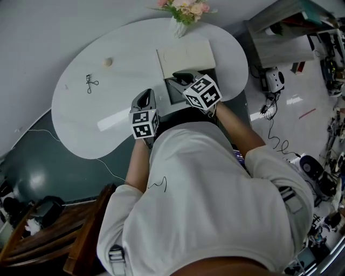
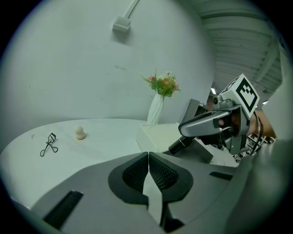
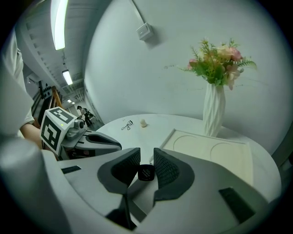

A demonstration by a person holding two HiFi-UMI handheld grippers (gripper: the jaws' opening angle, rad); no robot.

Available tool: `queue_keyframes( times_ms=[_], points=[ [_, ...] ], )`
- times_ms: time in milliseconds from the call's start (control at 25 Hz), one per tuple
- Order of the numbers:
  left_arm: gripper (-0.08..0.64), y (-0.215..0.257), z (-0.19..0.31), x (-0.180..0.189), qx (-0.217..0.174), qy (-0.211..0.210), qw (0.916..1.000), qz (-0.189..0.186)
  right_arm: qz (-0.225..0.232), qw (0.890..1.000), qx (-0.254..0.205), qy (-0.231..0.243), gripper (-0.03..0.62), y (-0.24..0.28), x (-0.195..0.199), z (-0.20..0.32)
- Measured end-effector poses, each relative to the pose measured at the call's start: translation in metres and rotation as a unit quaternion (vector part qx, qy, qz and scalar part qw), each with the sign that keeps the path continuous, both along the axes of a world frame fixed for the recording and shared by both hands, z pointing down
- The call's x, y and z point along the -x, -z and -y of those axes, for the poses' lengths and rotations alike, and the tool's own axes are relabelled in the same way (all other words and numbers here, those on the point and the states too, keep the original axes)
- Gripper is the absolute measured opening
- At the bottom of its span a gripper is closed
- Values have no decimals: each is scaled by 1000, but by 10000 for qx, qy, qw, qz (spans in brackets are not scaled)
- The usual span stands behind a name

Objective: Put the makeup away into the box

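My right gripper (image 3: 146, 170) is shut on a small black makeup tube (image 3: 146, 173), which points end-on at the camera. In the left gripper view the same black tube (image 2: 182, 143) sticks out below the right gripper (image 2: 197, 132), close to the cream flat box (image 2: 160, 136). That cream box (image 1: 185, 56) lies at the back of the white table (image 1: 124, 113), with round recesses in its top (image 3: 213, 153). My left gripper (image 2: 149, 167) is shut with nothing in it and sits near the table's front edge (image 1: 144, 98). An eyelash curler (image 1: 90, 82) and a beige sponge (image 1: 108, 62) lie at the left.
A white vase of flowers (image 1: 182, 15) stands behind the cream box. A grey boxy thing (image 1: 176, 92) lies under the right gripper (image 1: 182, 78). A wooden chair (image 1: 59, 232) stands at the lower left. Shelves and cables (image 1: 275, 81) are on the floor at the right.
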State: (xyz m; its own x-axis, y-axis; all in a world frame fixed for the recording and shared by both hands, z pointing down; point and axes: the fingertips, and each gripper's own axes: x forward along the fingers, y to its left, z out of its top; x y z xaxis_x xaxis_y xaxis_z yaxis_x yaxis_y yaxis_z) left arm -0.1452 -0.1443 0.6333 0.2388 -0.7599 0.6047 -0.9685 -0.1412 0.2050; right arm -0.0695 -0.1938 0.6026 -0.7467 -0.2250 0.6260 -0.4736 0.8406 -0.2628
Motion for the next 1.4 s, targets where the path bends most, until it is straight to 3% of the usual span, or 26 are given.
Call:
queue_keyframes(
  times_ms=[280,480,840,1040,1200,1400],
  points=[
    [21,-2,14,-27,52,-309,9995,42,-85,9997,106,-179,90,-6,-35,5],
    [21,0,9,-32,101,-258,9996,97,-205,9995,259,6,90,-19,-45,0],
    [21,-8,-14,-15,372,264,9988,165,-692,9902,303,1171,91,-61,-28,-17],
    [21,-11,-25,-4,448,581,9971,213,-929,9763,0,1954,91,-81,-24,-26],
    [21,-12,-32,4,483,782,9955,240,-878,9675,-43,2369,92,-84,-21,-28],
    [21,-13,-37,6,500,880,9946,233,-1141,9504,-102,2892,92,-85,-31,-35]
  ],
)
